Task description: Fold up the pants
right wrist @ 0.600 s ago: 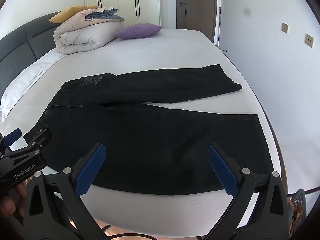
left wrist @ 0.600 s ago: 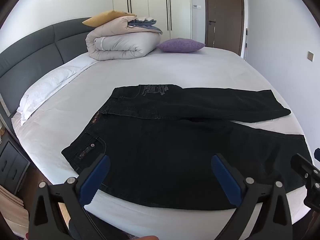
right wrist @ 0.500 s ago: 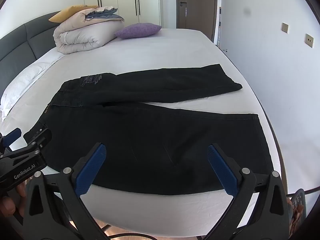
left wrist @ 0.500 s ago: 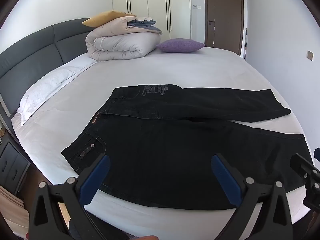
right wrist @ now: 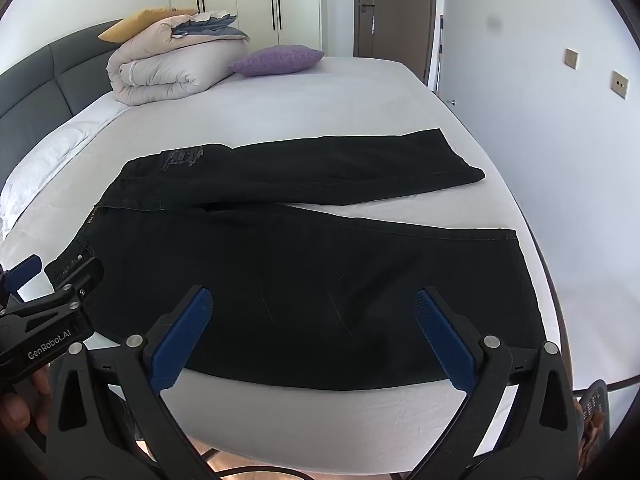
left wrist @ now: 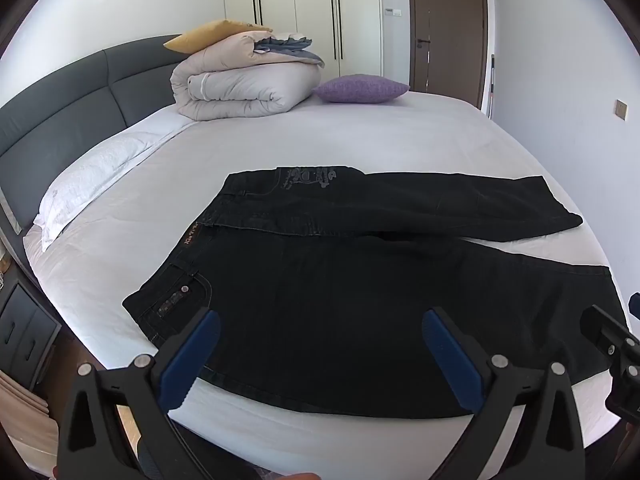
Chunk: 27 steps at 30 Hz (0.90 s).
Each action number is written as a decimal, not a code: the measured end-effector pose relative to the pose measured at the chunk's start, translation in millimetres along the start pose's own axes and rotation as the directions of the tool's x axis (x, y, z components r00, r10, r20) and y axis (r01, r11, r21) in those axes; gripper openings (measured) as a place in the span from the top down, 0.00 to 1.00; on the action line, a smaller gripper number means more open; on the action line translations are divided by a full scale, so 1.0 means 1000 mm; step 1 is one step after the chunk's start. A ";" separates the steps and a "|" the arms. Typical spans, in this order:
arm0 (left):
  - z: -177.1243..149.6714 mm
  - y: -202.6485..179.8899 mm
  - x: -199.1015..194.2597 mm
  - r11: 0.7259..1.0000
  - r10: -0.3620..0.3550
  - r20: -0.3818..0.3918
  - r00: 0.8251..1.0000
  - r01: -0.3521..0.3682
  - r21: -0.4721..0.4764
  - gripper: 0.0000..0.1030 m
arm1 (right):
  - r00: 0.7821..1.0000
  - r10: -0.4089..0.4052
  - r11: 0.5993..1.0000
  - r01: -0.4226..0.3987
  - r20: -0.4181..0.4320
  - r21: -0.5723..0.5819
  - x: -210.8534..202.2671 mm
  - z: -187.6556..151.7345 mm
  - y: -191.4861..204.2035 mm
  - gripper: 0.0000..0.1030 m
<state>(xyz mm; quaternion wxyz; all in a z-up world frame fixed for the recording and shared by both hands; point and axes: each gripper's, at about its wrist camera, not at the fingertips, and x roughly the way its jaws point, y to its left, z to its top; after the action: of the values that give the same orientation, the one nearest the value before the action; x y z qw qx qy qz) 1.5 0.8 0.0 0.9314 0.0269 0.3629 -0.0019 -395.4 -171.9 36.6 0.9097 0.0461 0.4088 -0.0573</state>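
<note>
Black jeans [left wrist: 360,292] lie flat on the white bed [left wrist: 360,132], waistband to the left, legs spread apart to the right. They also show in the right wrist view [right wrist: 304,264]. My left gripper [left wrist: 320,356] is open and empty, above the near edge of the jeans near the waist. My right gripper [right wrist: 312,332] is open and empty, above the near leg. The left gripper also shows at the left edge of the right wrist view [right wrist: 52,300].
A folded duvet [left wrist: 244,84] with a yellow pillow [left wrist: 208,38] and a purple cushion [left wrist: 360,88] lie at the far side of the bed. A grey headboard [left wrist: 60,112] and white pillow [left wrist: 92,184] are on the left. A nightstand [left wrist: 24,332] stands at lower left.
</note>
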 end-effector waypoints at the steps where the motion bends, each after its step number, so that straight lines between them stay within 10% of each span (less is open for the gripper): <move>1: 0.000 0.000 0.000 1.000 0.000 0.000 1.000 0.000 0.000 0.00 | 1.000 0.000 1.000 0.000 0.001 -0.001 -0.001 0.001 0.002 0.00; 27: -0.006 -0.001 0.000 1.000 0.002 -0.005 1.000 -0.002 0.001 0.00 | 1.000 -0.004 1.000 0.004 -0.009 -0.013 0.003 0.002 0.011 0.00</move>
<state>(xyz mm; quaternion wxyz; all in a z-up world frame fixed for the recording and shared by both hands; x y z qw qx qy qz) -2.8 -0.3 -4.6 0.9305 0.0279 0.3652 -0.0012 -391.1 -161.5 36.1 0.9079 0.0397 0.4134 -0.0561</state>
